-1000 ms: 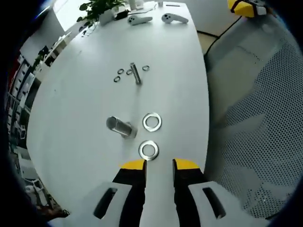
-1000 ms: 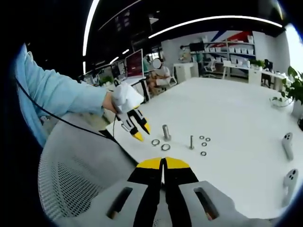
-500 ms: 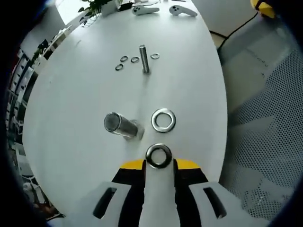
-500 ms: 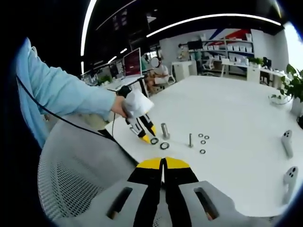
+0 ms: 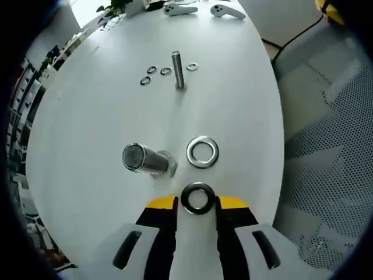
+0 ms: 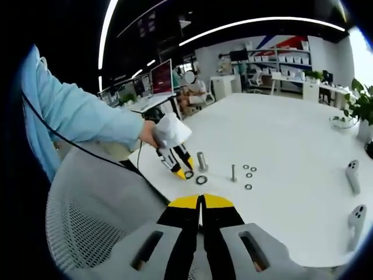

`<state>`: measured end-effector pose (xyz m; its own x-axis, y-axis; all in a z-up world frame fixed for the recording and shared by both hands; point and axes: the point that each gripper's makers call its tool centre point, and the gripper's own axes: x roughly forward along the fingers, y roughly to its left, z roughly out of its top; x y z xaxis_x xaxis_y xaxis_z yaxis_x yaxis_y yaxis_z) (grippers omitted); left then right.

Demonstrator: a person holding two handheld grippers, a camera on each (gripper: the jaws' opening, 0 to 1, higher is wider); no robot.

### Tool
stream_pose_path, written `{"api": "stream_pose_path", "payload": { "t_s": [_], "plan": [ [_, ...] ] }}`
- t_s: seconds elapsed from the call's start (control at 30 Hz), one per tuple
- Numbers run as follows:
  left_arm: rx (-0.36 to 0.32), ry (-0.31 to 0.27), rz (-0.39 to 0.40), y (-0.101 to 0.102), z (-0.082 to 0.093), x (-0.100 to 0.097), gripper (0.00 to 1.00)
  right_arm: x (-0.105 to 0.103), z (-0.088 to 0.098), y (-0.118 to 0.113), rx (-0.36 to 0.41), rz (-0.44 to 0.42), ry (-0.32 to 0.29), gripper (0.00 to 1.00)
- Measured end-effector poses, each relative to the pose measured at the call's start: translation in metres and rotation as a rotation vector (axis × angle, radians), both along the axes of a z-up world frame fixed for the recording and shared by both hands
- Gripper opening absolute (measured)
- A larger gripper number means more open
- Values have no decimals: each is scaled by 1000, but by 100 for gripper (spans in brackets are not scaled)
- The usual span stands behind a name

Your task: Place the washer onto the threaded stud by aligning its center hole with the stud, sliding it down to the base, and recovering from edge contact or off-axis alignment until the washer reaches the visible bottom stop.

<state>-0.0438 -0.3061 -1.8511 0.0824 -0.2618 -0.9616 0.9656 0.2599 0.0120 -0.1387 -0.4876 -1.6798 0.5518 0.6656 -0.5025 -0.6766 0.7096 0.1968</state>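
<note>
Steel, flat and thin: the nearer washer (image 5: 197,198) lies on the white counter (image 5: 87,128) right at the tips of the left gripper (image 5: 196,203), sitting between its two yellow-tipped fingers (image 5: 162,204), which stand spread to either side of the ring without visibly pinching it. A second washer (image 5: 203,151) lies just beyond the fingers, and the thick stud (image 5: 145,160) stands just beyond and to their left, seen almost end-on. Farther ahead are a thin bolt (image 5: 178,70) and a few small rings (image 5: 151,70).

The washer looks rigid, light and smooth, so it will likely skate on the slick counter and is hard to lift from flat; I judge the best hold is across its outer edge, on opposite sides, keeping the center hole free for the stud. A squeeze off the diameter could flip or shoot it away.

The right gripper (image 6: 200,203) hangs well back from the work, its fingers pressed together on nothing. In the right gripper view the left gripper (image 6: 183,172) touches down just beside the stud (image 6: 202,161).
</note>
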Motion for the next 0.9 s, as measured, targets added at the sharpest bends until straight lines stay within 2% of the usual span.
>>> {"api": "stream_pose_path", "payload": {
  "t_s": [0.23,0.33,0.53,0.7,0.77,0.9],
  "plan": [
    [4,0,18,0,0,0,24,0,0,0,0,-3,-3,4],
    [9,-8,20,0,0,-3,21,1,1,-1,0,-7,-4,4],
    [-12,-18,90,3,1,-2,20,1,1,-1,2,-11,-9,4],
    [-13,-20,89,2,2,-4,19,2,1,-1,2,-11,-10,4],
    [-13,-26,77,1,3,-5,19,2,1,-1,2,-10,-10,4],
    [-38,-31,102,0,12,-3,19,2,2,-1,3,-10,-11,4]
  ]
}}
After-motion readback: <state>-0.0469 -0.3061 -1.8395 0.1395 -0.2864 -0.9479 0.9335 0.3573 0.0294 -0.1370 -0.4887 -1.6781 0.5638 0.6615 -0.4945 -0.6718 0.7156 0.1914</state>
